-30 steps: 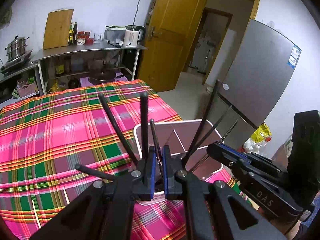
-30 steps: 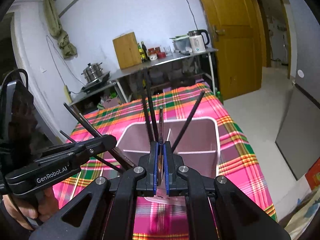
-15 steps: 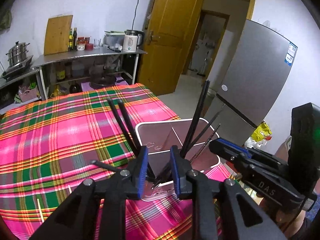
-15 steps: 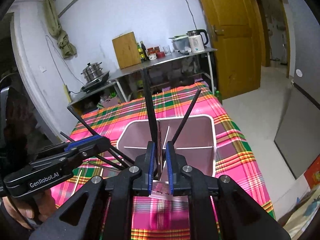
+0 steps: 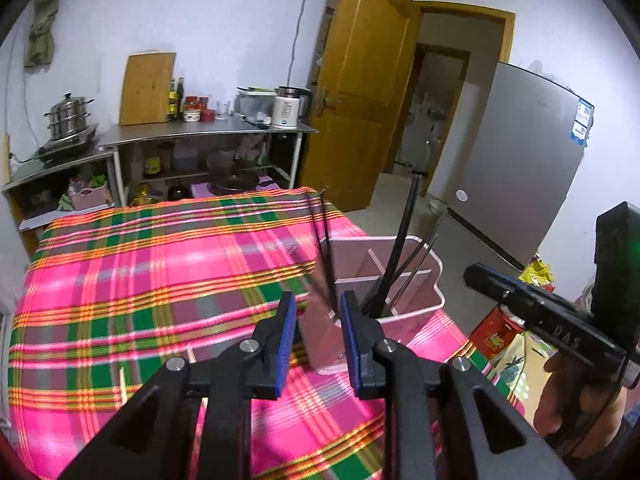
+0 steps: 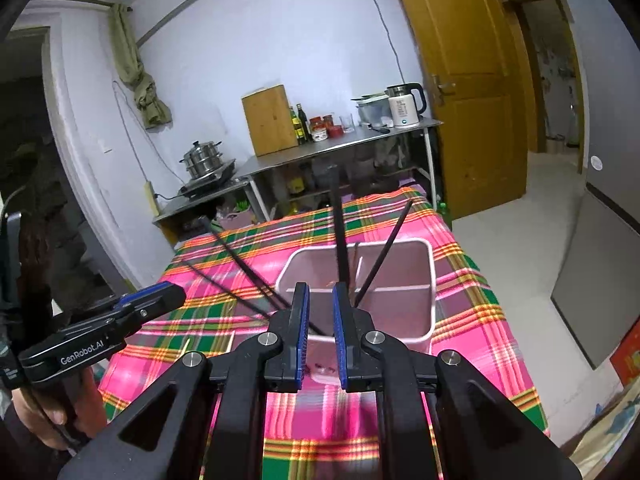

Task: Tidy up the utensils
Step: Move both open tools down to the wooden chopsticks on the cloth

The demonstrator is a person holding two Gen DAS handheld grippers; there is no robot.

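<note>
A pale pink divided utensil holder [image 5: 406, 314] [image 6: 431, 280] stands on the plaid tablecloth [image 5: 160, 280] near its right edge. Several black chopsticks [image 5: 402, 236] [image 6: 340, 232] stand and lean in its compartments; some [image 6: 240, 264] tilt far out to the left. My left gripper [image 5: 316, 300] hovers open just short of the holder, with nothing between its blue pads. My right gripper [image 6: 320, 292] is also open a little, short of the holder's near wall and holding nothing. Each gripper shows in the other's view: the right [image 5: 540, 308] and the left [image 6: 120, 320].
Thin pale wooden sticks [image 5: 122, 384] [image 6: 186, 346] lie on the cloth near me. A steel shelf [image 5: 200, 132] with a kettle, a cutting board and pots stands behind the table. A yellow door [image 5: 360, 100] and a grey fridge [image 5: 520, 160] are to the right, past the table's edge.
Both grippers were shut on chopsticks over the holder. They opened, left the chopsticks standing in it, and drew back from it.
</note>
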